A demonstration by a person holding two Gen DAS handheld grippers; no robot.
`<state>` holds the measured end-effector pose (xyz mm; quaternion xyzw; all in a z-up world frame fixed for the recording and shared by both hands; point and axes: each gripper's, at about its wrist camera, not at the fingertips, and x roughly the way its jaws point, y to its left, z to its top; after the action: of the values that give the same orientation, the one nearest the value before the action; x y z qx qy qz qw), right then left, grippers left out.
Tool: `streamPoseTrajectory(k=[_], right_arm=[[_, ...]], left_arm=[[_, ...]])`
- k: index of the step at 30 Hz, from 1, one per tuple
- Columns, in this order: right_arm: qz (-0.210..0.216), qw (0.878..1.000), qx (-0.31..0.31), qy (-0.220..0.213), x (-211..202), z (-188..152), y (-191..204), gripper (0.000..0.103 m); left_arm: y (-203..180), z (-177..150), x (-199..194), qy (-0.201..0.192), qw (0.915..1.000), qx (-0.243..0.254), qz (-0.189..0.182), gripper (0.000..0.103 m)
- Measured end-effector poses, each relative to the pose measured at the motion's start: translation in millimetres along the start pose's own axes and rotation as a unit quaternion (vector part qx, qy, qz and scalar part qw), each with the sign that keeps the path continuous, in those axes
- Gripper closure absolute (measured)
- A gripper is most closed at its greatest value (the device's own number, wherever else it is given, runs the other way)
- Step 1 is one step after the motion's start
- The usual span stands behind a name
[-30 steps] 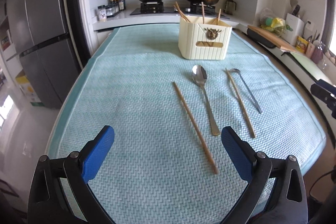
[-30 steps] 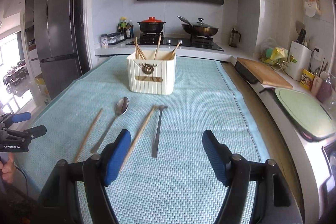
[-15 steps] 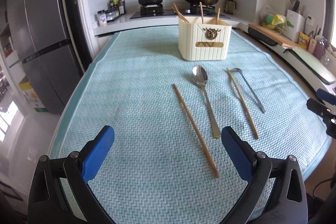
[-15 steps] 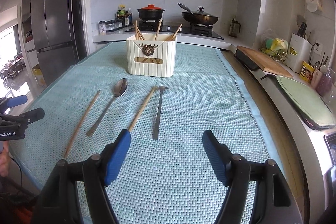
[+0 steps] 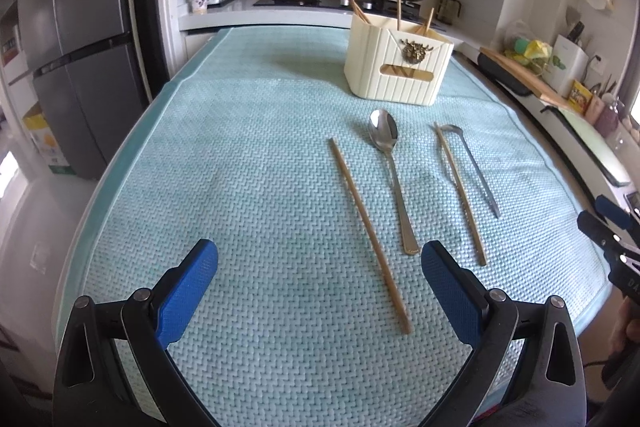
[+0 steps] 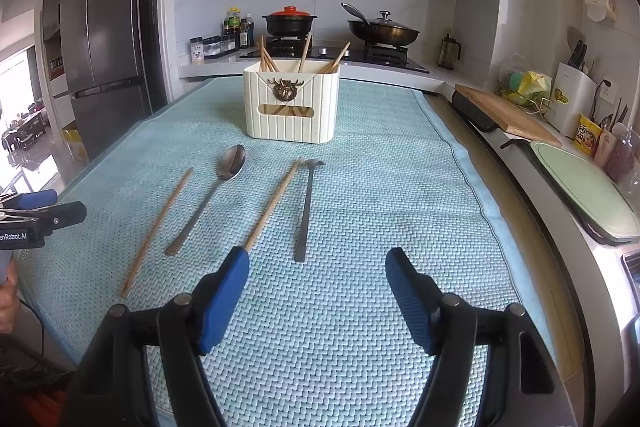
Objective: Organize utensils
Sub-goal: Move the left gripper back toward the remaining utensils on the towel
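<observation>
With both the left hand-held gripper (image 5: pixel 319 281) and right hand-held gripper (image 6: pixel 317 285) gaping empty, the flat chopsticks (image 6: pixel 273 203) and spoon (image 6: pixel 210 196) lying just before the cream holder (image 6: pixel 291 105) may slip or skid when pinched off the woven surface (image 6: pixel 380 187).

Left wrist view: sits low behind the left gripper (image 5: pixel 320 291), over the near left part of the pale blue woven table mat (image 5: pixel 248 163), facing the far stove wall, angled slightly rightward. Right wrist view: low behind the right gripper (image 6: pixel 318 291), near edge, more central-right, facing straight ahead. Both share the cream ribbed utensil box (image 5: pixel 398 67) (image 6: pixel 292 105) and the row of loose utensils. Each view catches the other gripper at its frame edge.
</observation>
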<state>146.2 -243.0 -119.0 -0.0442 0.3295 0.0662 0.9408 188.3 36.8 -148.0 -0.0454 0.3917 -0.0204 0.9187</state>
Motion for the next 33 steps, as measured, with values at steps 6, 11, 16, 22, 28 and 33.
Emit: streamPoseTrajectory(k=[6,11,16,22,28,33], right_arm=[[0.009,1.000,0.002,0.012,5,1,-1,0.031],[0.015,0.999,0.015,0.030,13,0,-6,0.031],[0.018,0.999,0.024,0.037,18,1,-11,0.031],[0.028,0.998,0.034,0.048,27,4,-15,0.031],[0.045,0.997,0.038,0.057,43,22,-21,0.031],[0.057,0.995,0.033,0.071,68,43,-27,0.031]], left_arm=[[2,4,9,0.014,0.9999,-0.004,-0.004,0.001],[4,10,20,0.029,0.9995,-0.010,-0.008,0.001],[8,21,34,0.042,0.9987,-0.022,-0.019,0.001],[8,37,56,0.065,0.9968,-0.037,-0.029,0.002],[2,55,86,0.082,0.9960,-0.032,-0.019,0.002],[-1,65,109,0.093,0.9955,-0.020,-0.004,0.002]])
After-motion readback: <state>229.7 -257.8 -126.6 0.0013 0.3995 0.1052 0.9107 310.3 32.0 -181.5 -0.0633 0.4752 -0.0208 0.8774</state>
